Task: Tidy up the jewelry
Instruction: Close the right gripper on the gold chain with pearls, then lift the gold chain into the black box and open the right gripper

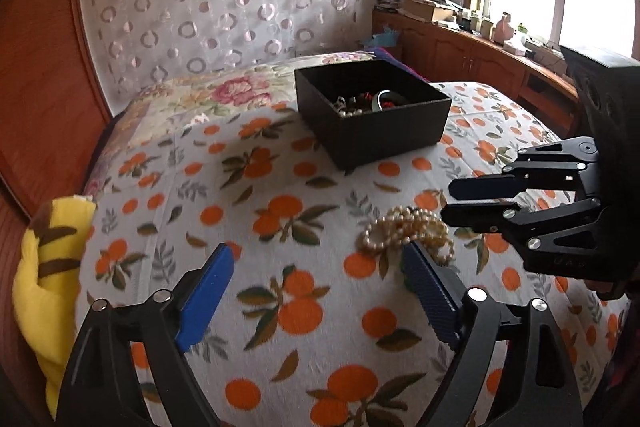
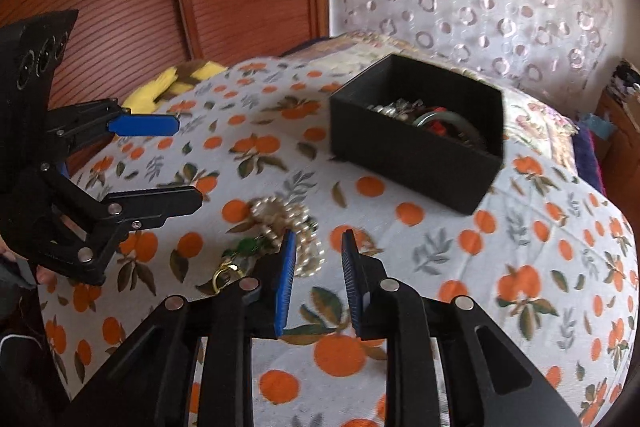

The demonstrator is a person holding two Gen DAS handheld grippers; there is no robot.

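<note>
Two grippers hover above the orange-print bedspread (image 1: pixel 304 267): left gripper (image 1: pixel 316 291) spread wide, right gripper (image 2: pixel 318 279) parted narrowly, both empty. Between them lies the pearl necklace (image 1: pixel 408 231); pinching its bunched middle should prevent trailing strands. Beyond sits the black box (image 1: pixel 372 111), already holding jewelry.

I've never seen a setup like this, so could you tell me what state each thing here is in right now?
Left tongs: open, empty.
Right tongs: open, empty, near the necklace.
Pearl necklace: heaped loose on the bedspread, outside the box.
Green bead piece: on the bedspread beside the pearls.
Black box: lidless, holding jewelry.
</note>
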